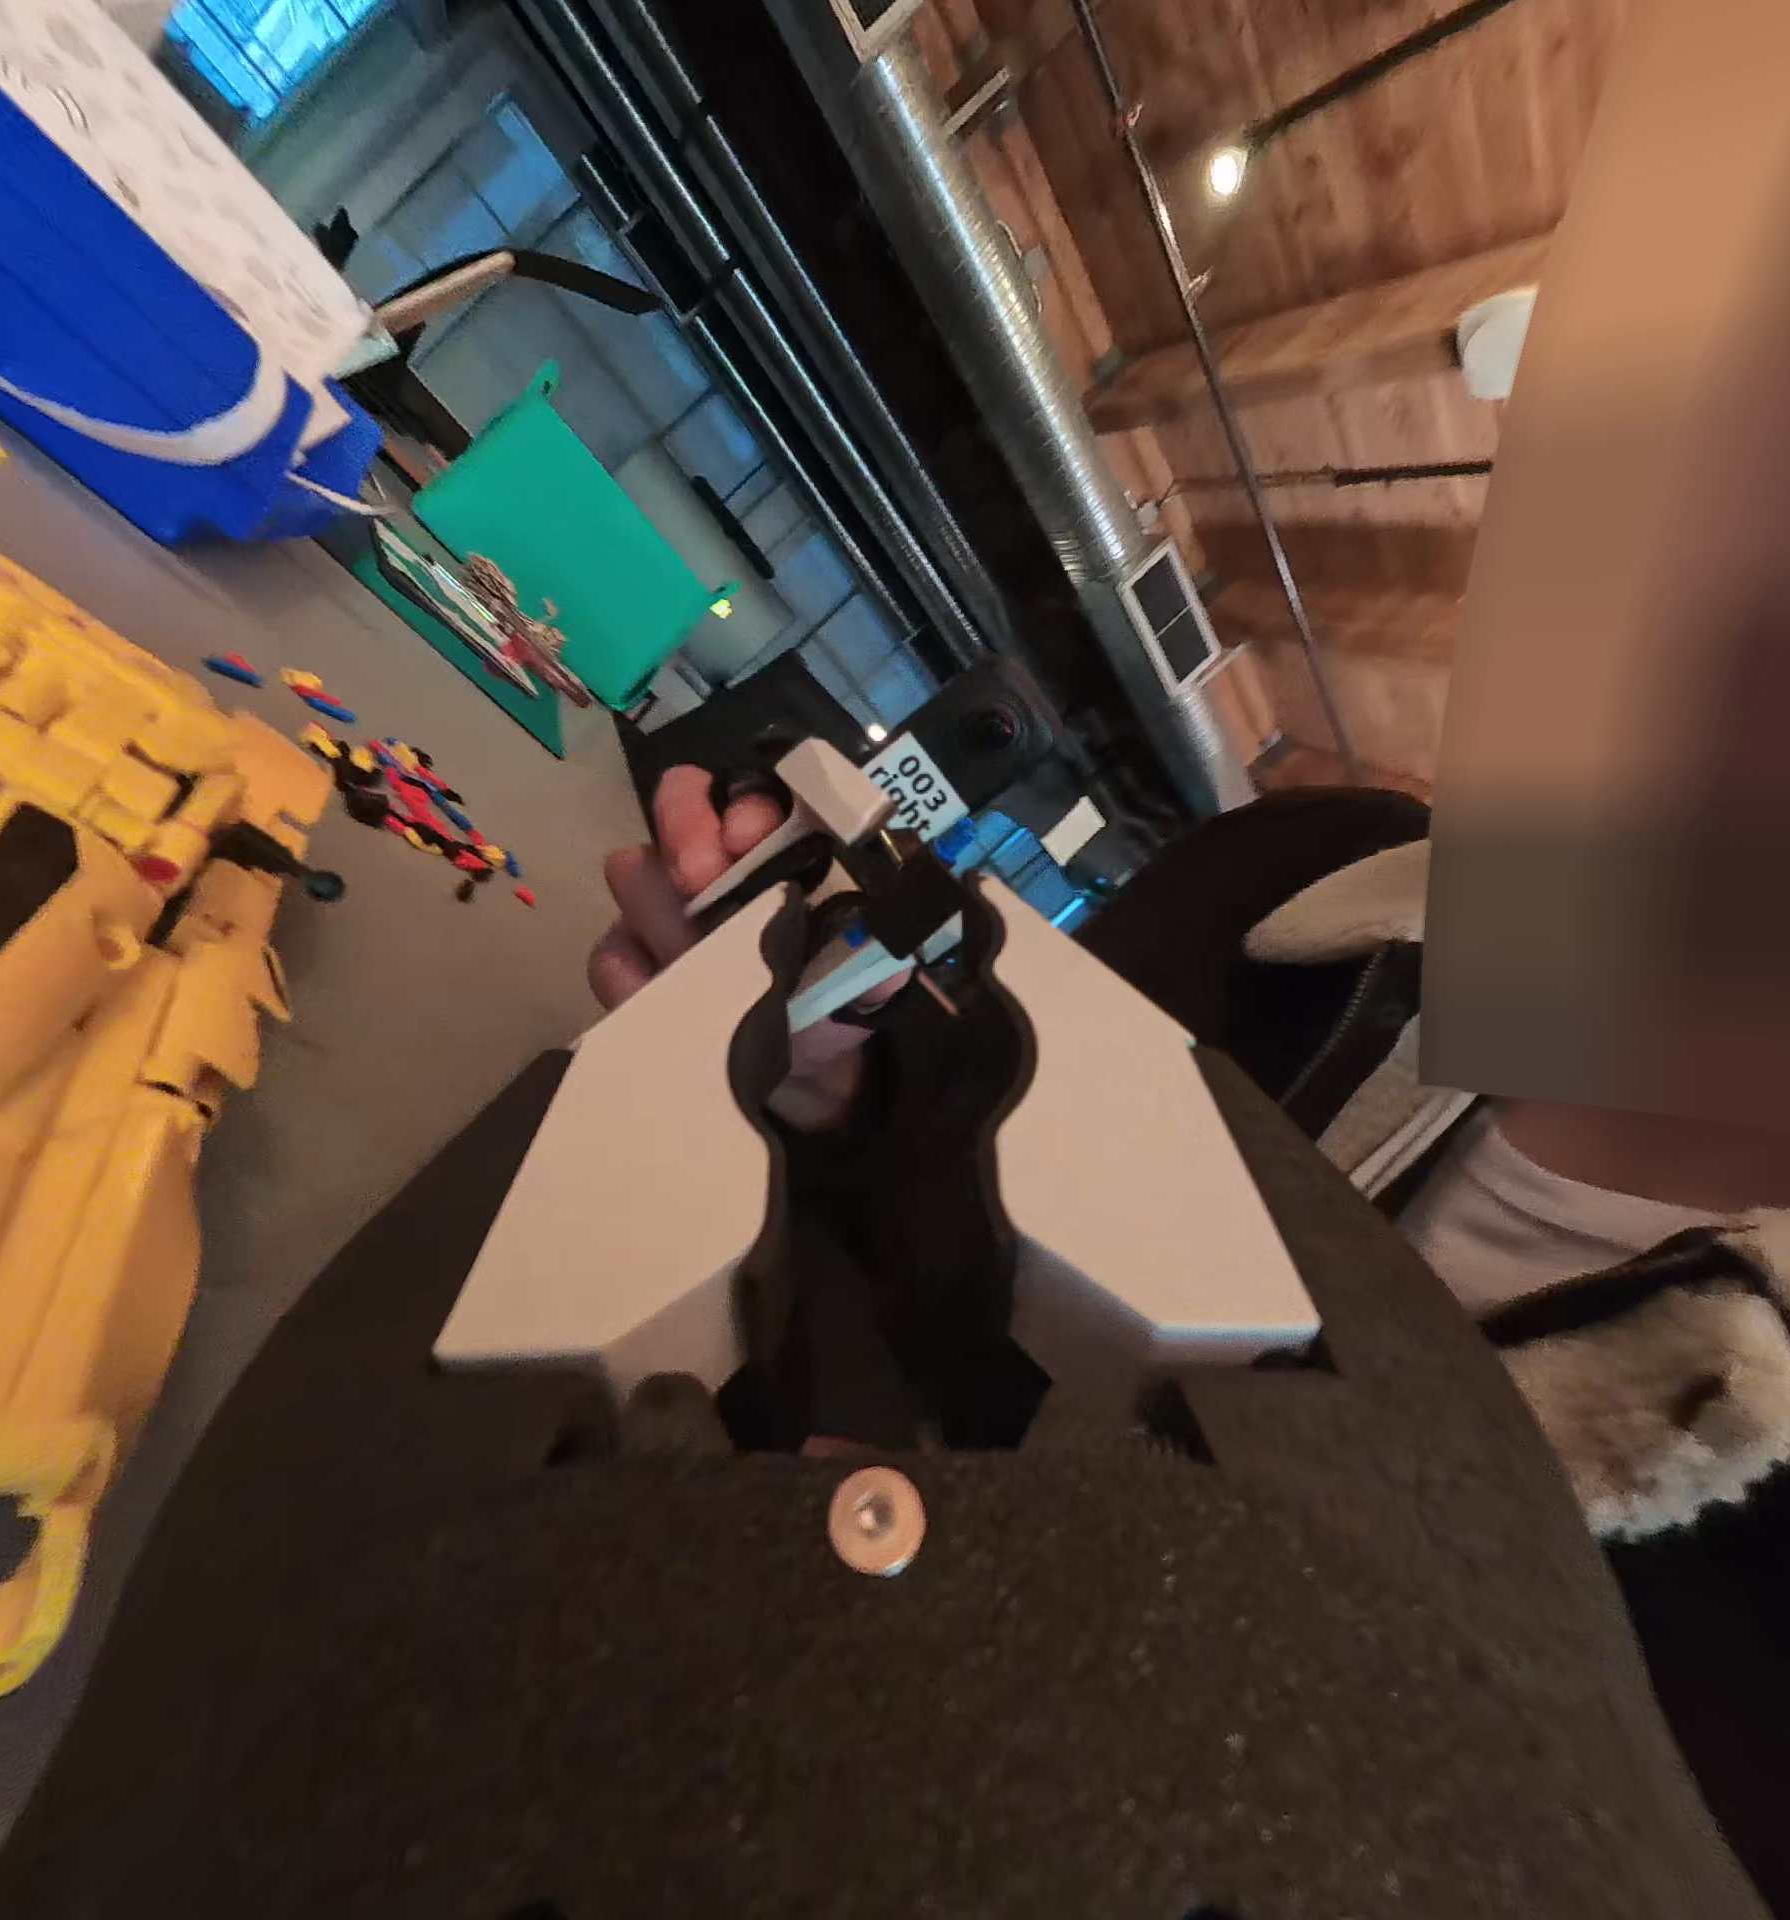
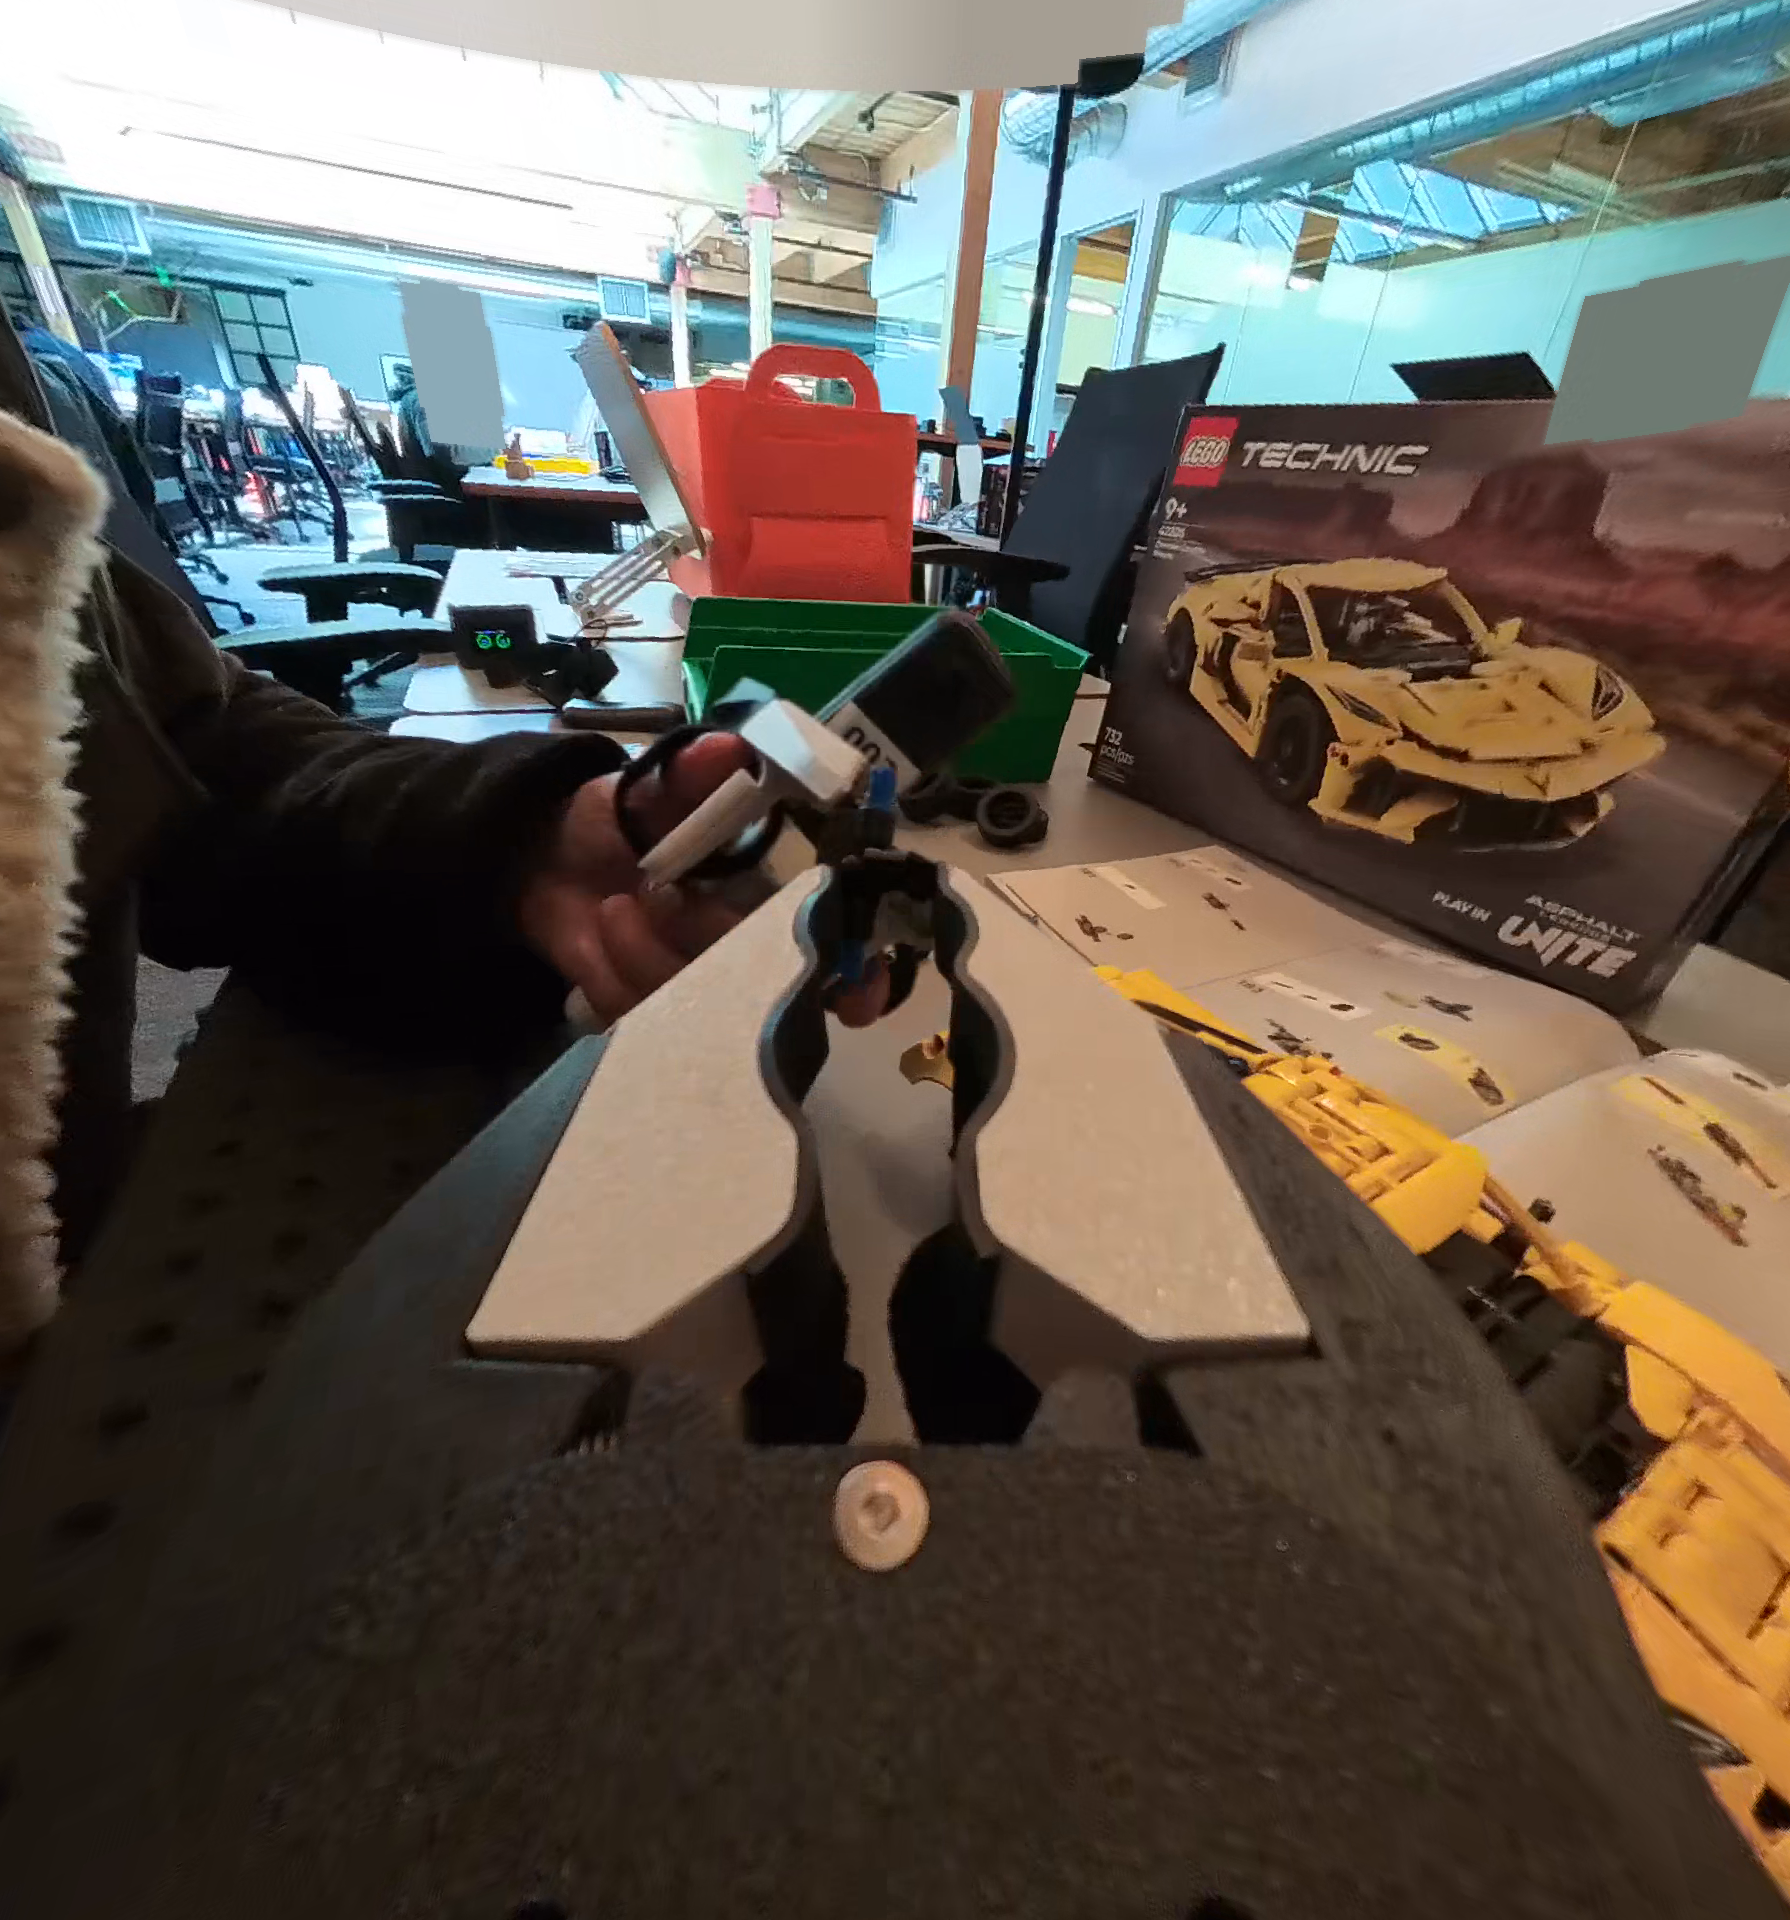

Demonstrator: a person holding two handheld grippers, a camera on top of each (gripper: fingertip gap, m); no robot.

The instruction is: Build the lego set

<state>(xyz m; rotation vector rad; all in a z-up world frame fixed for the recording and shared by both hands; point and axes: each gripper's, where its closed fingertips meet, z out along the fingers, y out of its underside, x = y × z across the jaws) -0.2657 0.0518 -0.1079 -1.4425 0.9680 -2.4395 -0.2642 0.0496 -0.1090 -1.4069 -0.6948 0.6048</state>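
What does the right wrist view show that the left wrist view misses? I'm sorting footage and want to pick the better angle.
Only the right wrist view: the dark cardboard set box with a yellow car picture, the open paper instruction booklet, small black rubber tyres and a red plastic carry case.

Only the left wrist view: scattered red, blue and black small bricks and a blue cloth-covered block.

Both: the yellow brick car, and the two tools meeting on a small black brick piece.
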